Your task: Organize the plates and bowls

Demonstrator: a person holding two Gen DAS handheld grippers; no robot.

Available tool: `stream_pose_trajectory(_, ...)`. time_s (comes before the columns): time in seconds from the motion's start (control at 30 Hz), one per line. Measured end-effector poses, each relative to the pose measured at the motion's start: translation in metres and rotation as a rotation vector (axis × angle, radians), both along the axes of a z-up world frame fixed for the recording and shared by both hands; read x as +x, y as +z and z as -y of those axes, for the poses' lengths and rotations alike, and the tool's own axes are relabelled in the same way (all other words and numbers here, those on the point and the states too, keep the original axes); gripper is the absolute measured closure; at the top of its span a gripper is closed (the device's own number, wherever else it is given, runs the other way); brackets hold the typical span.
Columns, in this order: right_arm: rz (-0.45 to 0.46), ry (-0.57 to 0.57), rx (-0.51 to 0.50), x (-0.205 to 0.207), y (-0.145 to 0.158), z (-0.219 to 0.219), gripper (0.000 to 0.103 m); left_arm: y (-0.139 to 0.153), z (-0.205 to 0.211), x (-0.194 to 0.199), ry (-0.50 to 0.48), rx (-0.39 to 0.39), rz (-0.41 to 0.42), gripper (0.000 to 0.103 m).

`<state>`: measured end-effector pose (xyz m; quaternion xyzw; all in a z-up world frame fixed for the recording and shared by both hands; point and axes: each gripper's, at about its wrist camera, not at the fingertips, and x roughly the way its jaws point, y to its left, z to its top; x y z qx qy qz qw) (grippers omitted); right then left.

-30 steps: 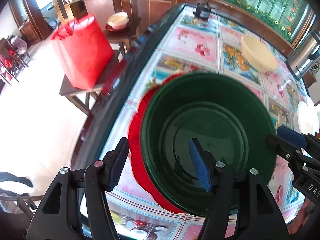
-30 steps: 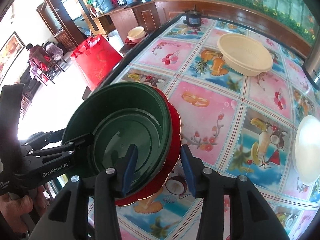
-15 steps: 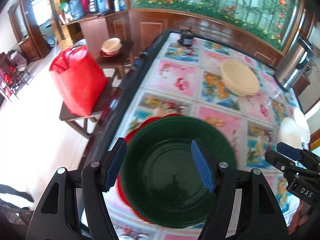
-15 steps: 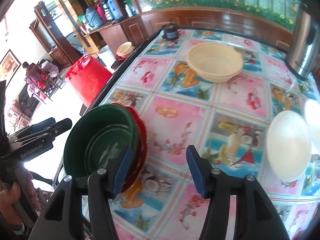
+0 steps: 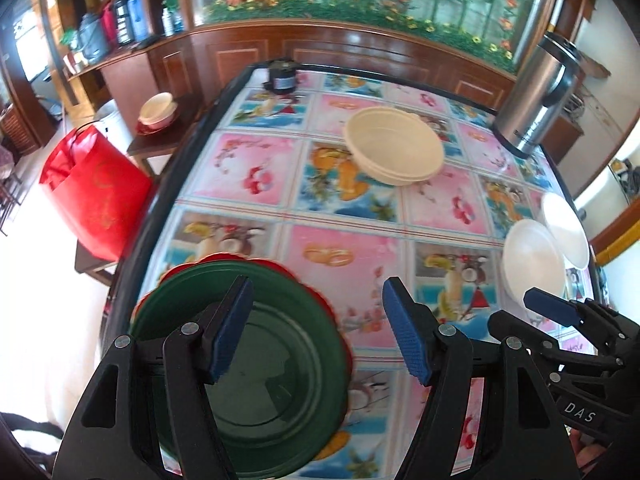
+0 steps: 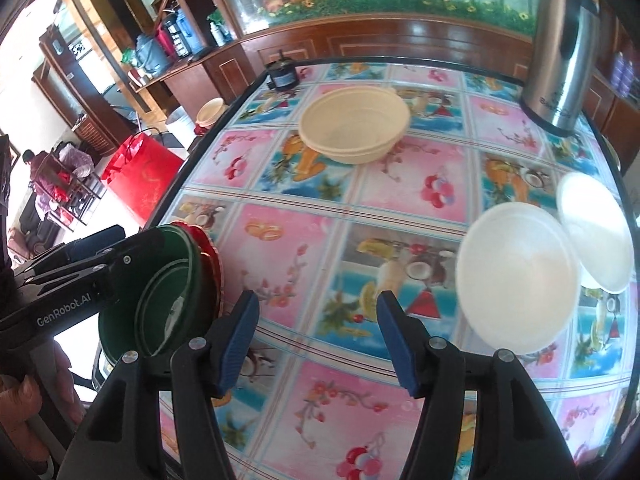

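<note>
1. Since a second ago, both grippers have pulled up and back from the green bowls, which now sit lower and smaller in each view, and more of the table shows.
2. At far left, beside the table, a red bag (image 5: 94, 190) stands on a low wooden stand, with a cream cup on a red saucer (image 5: 158, 110) behind it.
3. Near the table's left edge, the green bowls (image 5: 256, 364) are nested together on a red plate (image 6: 208, 252).
4. The left gripper (image 5: 316, 330) hangs above the green bowls with its jaws wide apart, holding nothing.
5. The table (image 6: 288, 240) has a bright cloth of fruit-patterned squares.
6. At the far middle, cream bowls (image 6: 354, 126) are stacked, with a small black pot (image 6: 283, 74) behind them at the far edge.
7. The right gripper (image 6: 318, 340) hovers over bare cloth near the middle of the table, jaws spread and empty.
8. To the right, two white plates (image 6: 516, 280) lie near the edge, one overlapping the other.
9. At far right, a steel urn (image 6: 562, 46) stands at the back corner.
</note>
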<state>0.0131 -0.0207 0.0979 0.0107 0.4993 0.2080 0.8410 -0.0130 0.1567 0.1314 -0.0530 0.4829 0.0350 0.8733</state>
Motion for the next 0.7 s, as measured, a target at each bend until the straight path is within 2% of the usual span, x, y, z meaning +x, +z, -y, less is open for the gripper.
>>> stream_pose_trajectory(0.7, -0.013, -0.117, -0.013, 0.004, -0.002, 0.070, 0.039, -0.012, 0.077, 0.026, -0.129, -0.012, -0.031, 0.035)
